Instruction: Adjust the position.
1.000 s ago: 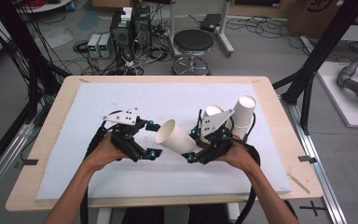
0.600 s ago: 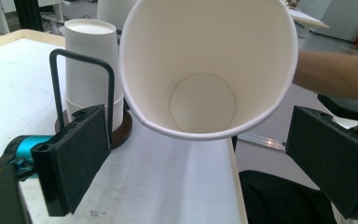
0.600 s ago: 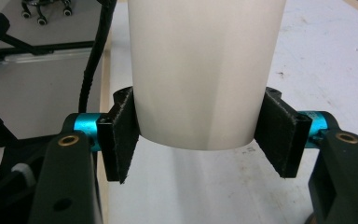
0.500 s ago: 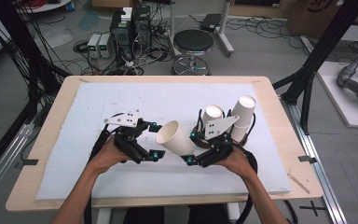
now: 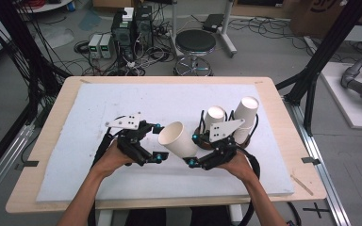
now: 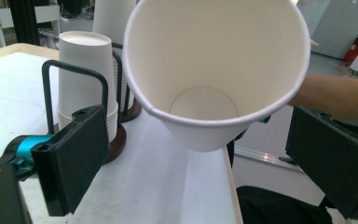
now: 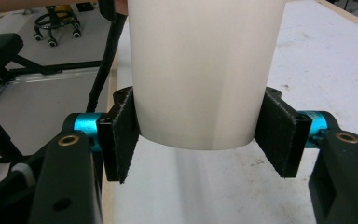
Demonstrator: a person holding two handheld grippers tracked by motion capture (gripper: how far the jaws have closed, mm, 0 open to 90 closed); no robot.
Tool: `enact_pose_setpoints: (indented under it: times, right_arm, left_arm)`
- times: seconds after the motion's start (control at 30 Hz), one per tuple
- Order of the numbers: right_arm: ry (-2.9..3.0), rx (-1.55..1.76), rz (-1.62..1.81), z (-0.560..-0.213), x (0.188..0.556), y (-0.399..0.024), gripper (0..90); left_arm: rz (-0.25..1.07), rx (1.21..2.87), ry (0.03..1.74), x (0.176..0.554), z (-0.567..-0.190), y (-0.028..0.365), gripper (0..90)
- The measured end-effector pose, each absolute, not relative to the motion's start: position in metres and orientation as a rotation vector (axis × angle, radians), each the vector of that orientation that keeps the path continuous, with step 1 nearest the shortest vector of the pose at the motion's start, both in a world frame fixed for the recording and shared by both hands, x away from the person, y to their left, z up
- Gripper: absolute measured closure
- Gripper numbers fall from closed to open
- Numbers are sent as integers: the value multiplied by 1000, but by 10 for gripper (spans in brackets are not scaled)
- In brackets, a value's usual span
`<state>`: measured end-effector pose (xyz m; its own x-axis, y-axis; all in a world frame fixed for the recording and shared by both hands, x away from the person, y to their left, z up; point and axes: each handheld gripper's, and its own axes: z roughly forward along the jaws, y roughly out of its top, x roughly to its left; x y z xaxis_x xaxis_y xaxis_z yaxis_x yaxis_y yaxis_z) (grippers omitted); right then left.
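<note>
White table (image 5: 99, 108), mid-frame: right tool (image 5: 192, 149) clamps tilted paper cup (image 5: 178, 139), mouth facing upper left toward open left tool (image 5: 157, 141); bare table behind.

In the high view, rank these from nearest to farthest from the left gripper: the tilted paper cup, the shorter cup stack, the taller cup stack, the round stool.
1. tilted paper cup, just right of the left gripper, its mouth facing it.
2. shorter cup stack, farther right, in the holder.
3. taller cup stack, beyond that, toward the table's right edge.
4. round stool, on the floor past the table's far side.
</note>
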<state>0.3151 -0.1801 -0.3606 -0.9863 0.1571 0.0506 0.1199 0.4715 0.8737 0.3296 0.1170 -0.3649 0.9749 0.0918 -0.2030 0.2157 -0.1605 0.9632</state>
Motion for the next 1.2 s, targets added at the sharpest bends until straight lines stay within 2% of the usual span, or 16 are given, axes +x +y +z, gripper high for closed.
enact_pose_setpoints:
  times: [1.2]
  right_arm:
    - [2635, 245, 1689, -376, 315, -172, 362]
  left_arm:
    - [-167, 1652, 213, 334, -366, 101, 71]
